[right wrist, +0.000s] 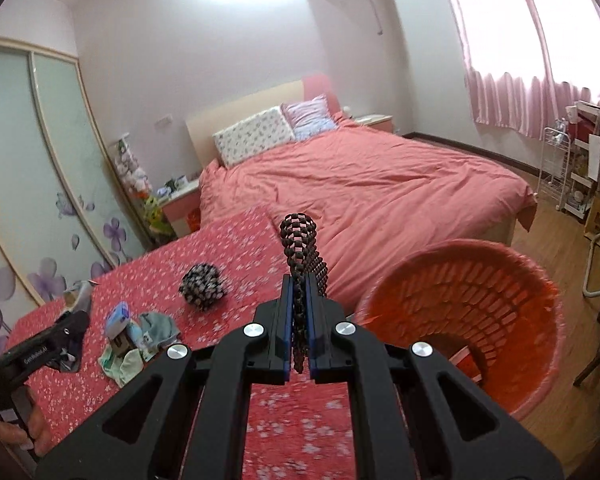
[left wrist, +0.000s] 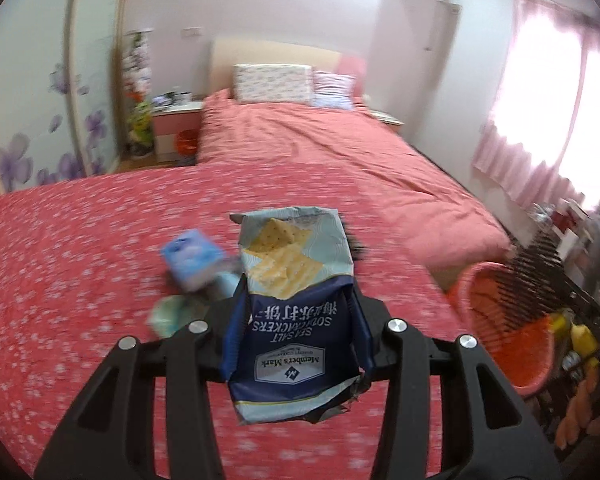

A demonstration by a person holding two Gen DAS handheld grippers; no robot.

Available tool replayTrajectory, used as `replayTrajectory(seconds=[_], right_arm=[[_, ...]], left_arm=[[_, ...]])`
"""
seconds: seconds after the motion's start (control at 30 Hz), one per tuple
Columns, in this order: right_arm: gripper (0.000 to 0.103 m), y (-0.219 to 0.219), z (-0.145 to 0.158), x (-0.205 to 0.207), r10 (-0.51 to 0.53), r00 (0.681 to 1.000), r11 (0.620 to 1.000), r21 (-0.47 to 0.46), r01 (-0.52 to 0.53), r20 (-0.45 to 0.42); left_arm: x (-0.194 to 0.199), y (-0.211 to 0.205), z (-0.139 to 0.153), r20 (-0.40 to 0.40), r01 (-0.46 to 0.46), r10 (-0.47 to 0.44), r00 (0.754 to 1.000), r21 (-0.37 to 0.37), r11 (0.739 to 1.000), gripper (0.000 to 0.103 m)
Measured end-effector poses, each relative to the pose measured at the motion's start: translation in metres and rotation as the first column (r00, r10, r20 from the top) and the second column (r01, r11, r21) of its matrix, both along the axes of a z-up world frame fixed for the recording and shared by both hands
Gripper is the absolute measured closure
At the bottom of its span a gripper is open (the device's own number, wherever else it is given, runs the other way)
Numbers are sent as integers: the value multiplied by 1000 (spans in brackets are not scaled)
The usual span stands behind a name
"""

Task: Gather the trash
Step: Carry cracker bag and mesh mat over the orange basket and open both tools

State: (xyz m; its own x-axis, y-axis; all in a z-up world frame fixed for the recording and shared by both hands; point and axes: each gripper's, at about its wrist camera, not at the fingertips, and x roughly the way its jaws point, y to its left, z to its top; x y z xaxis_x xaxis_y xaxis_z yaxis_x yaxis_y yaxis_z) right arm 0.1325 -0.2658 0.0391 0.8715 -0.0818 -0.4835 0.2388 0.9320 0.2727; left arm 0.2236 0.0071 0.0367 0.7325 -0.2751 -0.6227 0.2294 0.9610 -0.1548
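My left gripper [left wrist: 296,312] is shut on a torn blue soda cracker wrapper [left wrist: 292,292] and holds it above the red floral tablecloth [left wrist: 80,260]. My right gripper [right wrist: 299,328] is shut on a black checkered mesh strip [right wrist: 302,248] that sticks up between the fingers. A balled black checkered wad [right wrist: 202,286] lies on the cloth. A blue packet [left wrist: 192,258] and pale green wrappers [right wrist: 140,340] lie together on the cloth. An orange woven bin [right wrist: 472,320] stands to the right of the table; it also shows in the left wrist view [left wrist: 504,320].
A bed with a pink cover [right wrist: 360,184] lies beyond the table. A wardrobe with purple flowers [right wrist: 28,184] is on the left. Shelves and clutter [right wrist: 588,168] stand at the right wall. The left gripper's body [right wrist: 40,352] shows at the left edge.
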Motion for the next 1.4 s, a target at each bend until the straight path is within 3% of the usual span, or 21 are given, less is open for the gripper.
replayTrajectory(seconds=[0.33,0.63,1.03,1.13,1.23,1.27,1.3,1.4], right_arm=[[97,-46,4,-27,-102,993,995,18,101,55],[97,-85,-4,-41,-179,981,984,40,176,74],[97,-128,-30,-34,-227,973,970,103,222,33],[97,-134,-38,-28,-221,975,968,122,218,9],[86,-139,-49,-25,-216,976,965,144,217,-27],[73,-140,-52,-25,-218,975,963,151,221,-37],[68,-142,-55,-26,-223,974,960,163,227,-46],[64,-145,-58,-30,-236,970,957,161,243,-61]], left_arm=[[-18,-102,0,-12,205,-206,978,-77,976,58],[-22,-184,-17,-32,353,-357,934,-96,931,58],[-11,-269,-57,-99,465,-472,876,-82,881,58],[-7,-279,-69,-122,468,-473,873,-64,881,50],[2,-282,-83,-152,447,-448,881,-46,893,39],[3,-281,-85,-162,438,-438,884,-43,898,38],[5,-278,-88,-169,430,-431,887,-42,902,37],[9,-262,-90,-174,402,-399,900,-24,915,33]])
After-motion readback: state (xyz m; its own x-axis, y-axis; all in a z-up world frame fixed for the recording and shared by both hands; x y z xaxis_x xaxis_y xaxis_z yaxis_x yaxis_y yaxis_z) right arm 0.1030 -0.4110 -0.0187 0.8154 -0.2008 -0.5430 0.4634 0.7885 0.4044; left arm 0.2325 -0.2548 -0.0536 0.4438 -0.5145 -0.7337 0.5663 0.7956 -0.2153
